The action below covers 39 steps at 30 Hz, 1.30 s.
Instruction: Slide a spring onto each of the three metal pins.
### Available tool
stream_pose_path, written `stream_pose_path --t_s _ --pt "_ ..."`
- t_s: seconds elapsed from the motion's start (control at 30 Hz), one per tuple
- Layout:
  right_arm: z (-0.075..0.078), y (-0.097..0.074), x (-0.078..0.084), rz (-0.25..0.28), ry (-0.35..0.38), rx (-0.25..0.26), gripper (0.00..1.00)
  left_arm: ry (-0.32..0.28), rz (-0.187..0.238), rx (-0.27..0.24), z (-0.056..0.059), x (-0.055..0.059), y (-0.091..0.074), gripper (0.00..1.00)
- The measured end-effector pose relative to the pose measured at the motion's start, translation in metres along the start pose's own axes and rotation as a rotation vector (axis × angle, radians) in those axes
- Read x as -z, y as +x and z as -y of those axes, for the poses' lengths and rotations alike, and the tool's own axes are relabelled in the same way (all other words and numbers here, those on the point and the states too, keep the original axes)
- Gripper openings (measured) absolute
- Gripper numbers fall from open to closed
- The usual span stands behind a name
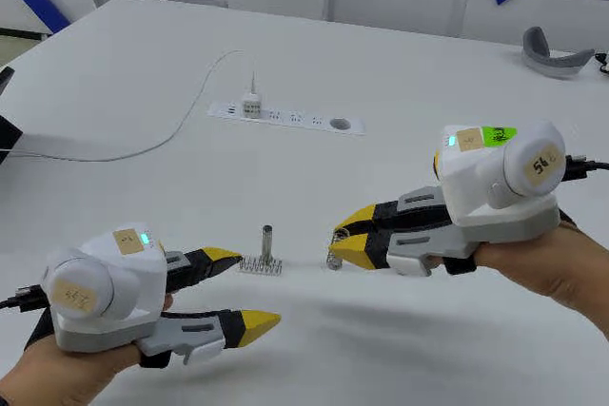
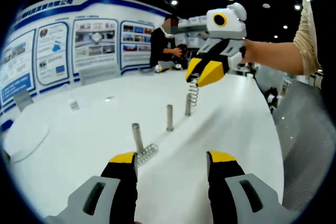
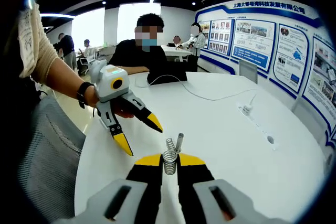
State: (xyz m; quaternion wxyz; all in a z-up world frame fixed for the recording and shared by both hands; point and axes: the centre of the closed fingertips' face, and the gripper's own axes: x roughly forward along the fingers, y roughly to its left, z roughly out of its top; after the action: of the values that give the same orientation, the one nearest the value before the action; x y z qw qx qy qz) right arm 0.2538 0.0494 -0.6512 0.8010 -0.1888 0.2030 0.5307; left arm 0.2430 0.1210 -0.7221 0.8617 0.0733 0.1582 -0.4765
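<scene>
A wide white counter (image 1: 143, 73) runs away from me toward a wall with blue trim, and a power strip (image 1: 285, 116) lies on it well beyond the work. My right tongs (image 3: 169, 162) are clamped on a spring (image 3: 169, 156), its coils pinched between the yellow tips.

In the left gripper view that spring hangs below the tips with its long axis close to upright, leaning a little. Its lower end sits right at the top of the far pin (image 2: 188, 108). I can't tell whether the first coil has slipped over the pin or only touches it. I judge the next move to be a straight lowering along the pin's own axis. The lean wants taking out first, or a coil may catch on the pin's top edge.

The middle pin (image 2: 169, 117) stands bare. The near pin (image 2: 137, 137) is bare too, with a loose spring (image 2: 148, 152) lying on its side at its foot, its axis flat along the counter.

My left tongs (image 2: 173, 160) are spread wide apart and hold nothing. They sit just short of that loose spring and are the nearer pair to it. It would have to be stood upright before it can go over the near pin.
</scene>
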Motion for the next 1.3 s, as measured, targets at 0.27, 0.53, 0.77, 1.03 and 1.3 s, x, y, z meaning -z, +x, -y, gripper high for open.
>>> stream_pose_path --t_s 0.27,0.53,0.77,1.03,1.3 --pt "0.033 -0.001 -0.003 0.021 0.012 0.144 0.12 -0.02 -0.009 -0.021 -0.005 0.003 -0.001 0.61" --pt "0.039 0.015 0.008 -0.003 0.044 0.168 0.12 -0.03 -0.004 -0.028 -0.007 0.003 -0.001 0.62" --pt "0.047 0.019 0.017 -0.01 0.063 0.18 0.12 -0.03 -0.003 -0.033 -0.01 0.004 -0.003 0.61" --pt "0.047 0.021 0.026 -0.019 0.08 0.181 0.12 -0.027 -0.005 -0.026 -0.009 0.004 -0.001 0.6" --pt "0.049 0.029 0.039 -0.03 0.104 0.189 0.12 -0.027 0.0 -0.027 -0.009 0.002 -0.001 0.6"
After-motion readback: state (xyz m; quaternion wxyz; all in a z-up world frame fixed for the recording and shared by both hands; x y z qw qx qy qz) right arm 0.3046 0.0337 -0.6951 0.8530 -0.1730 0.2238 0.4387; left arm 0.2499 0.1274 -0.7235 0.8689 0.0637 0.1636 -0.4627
